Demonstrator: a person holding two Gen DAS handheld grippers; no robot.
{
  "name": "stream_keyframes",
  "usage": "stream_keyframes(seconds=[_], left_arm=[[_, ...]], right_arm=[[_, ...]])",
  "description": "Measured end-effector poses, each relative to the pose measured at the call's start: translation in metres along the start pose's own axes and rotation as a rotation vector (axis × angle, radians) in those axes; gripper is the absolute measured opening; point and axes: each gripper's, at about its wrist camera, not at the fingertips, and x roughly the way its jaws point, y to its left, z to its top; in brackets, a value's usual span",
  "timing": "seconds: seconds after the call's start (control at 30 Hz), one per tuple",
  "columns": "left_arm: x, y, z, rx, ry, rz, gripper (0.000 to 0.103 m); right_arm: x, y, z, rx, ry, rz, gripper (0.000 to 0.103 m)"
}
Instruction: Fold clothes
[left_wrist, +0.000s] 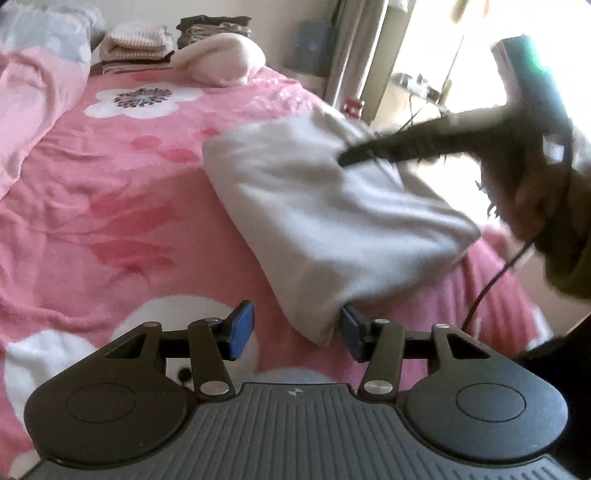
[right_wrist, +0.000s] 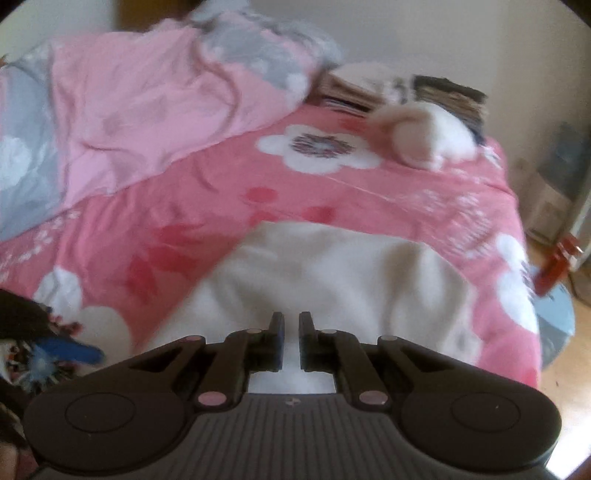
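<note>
One soft cream folded garment (left_wrist: 325, 221), rumpled pink floral bedspread (left_wrist: 122, 206)

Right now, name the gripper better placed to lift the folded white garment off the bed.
Probably the left gripper: open, with the folded white garment's corner against one pad. The right gripper is nearly shut above it.

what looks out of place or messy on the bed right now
The folded white cloth sits askew near the bed's edge, one corner against a finger of the open left gripper. A cream garment lies bunched, unfolded, by the neat stacks. The pink duvet is rumpled.
</note>
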Motion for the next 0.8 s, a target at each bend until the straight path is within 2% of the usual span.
stream_keyframes(seconds=[0.07,0.13,0.23,0.3,0.4,0.47,0.57,0.8], left_arm=[[0.004,-0.001,0.016,0.047,0.032,-0.025,0.051],[0.006,-0.005,0.031,0.083,0.051,-0.071,0.05],[0.0,-0.004,0.056,0.069,0.062,-0.193,0.051],[0.003,0.004,0.073,0.019,0.067,-0.224,0.051],[0.018,0.021,0.098,-0.071,0.054,-0.208,0.051],[0.032,0.027,0.111,-0.081,0.032,-0.169,0.05],[0.054,0.028,0.126,-0.034,0.026,-0.13,0.049],[0.099,0.02,0.158,0.152,0.108,-0.132,0.049]], right_arm=[[0.018,-0.013,-0.015,0.022,0.069,-0.014,0.007],[0.021,-0.019,-0.022,0.04,0.05,0.006,0.007],[0.02,-0.017,-0.019,0.02,0.057,0.008,0.007],[0.02,-0.017,-0.02,0.022,0.051,0.013,0.007],[0.02,-0.02,-0.021,0.035,0.045,0.026,0.007],[0.017,-0.022,-0.025,0.056,0.04,0.034,0.007],[0.01,-0.023,-0.03,0.074,0.038,0.032,0.007],[-0.005,-0.03,-0.035,0.107,0.023,0.045,0.008]])
